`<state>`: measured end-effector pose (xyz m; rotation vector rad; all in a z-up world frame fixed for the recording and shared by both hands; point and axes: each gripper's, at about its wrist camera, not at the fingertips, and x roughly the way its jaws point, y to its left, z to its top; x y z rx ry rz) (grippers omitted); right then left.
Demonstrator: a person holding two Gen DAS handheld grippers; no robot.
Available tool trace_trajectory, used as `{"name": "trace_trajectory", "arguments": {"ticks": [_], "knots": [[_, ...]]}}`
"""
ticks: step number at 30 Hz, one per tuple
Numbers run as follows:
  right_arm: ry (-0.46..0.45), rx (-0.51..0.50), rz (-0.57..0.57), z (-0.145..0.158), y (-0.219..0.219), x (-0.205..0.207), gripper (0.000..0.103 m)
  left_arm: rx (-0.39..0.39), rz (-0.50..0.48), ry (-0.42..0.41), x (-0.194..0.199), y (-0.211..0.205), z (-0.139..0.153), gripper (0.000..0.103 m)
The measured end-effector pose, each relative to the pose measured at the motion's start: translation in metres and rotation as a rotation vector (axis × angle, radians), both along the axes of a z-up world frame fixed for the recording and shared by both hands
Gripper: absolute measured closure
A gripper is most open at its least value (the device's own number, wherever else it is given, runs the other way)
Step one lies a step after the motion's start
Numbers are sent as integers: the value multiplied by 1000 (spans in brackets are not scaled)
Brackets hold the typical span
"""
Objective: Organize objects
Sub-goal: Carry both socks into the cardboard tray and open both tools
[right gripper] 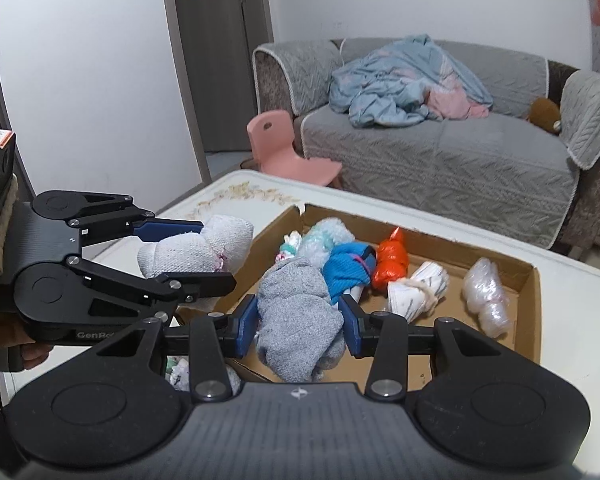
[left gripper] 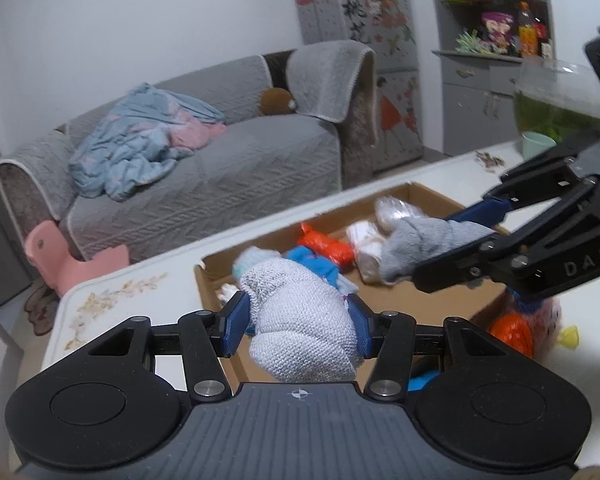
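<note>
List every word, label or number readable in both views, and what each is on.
"DAS", cut off by the frame edge: on the right gripper.
"GenRo", rest hidden: on the left gripper.
Labels on the shelf goods: too small to read.

The orange bundle (left gripper: pixel 514 334) is hiding partly behind the right gripper (left gripper: pixel 456 240); box contents are blurring.

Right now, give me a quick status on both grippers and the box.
Left gripper shut on white sock roll. Right gripper shut on gray sock roll. Both above cardboard box, already holding several bundles. Nothing blocking.
</note>
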<state>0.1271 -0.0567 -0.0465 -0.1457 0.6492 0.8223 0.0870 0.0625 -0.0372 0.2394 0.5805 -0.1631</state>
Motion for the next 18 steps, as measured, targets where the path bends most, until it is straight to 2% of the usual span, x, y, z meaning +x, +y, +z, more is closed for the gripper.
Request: {"name": "trace_trajectory", "arguments": {"ticks": [5, 10, 16, 18], "knots": [[45, -26, 9, -10, 7, 11, 63, -49, -73, 73, 9, 10, -15, 45], [106, -30, 11, -20, 19, 28, 63, -76, -77, 130, 29, 18, -27, 45], [223, -25, -4, -41, 37, 58, 63, -58, -61, 179, 51, 20, -44, 45], [222, -45, -13, -45, 44, 63, 63, -55, -46, 188, 58, 22, -47, 46]]}}
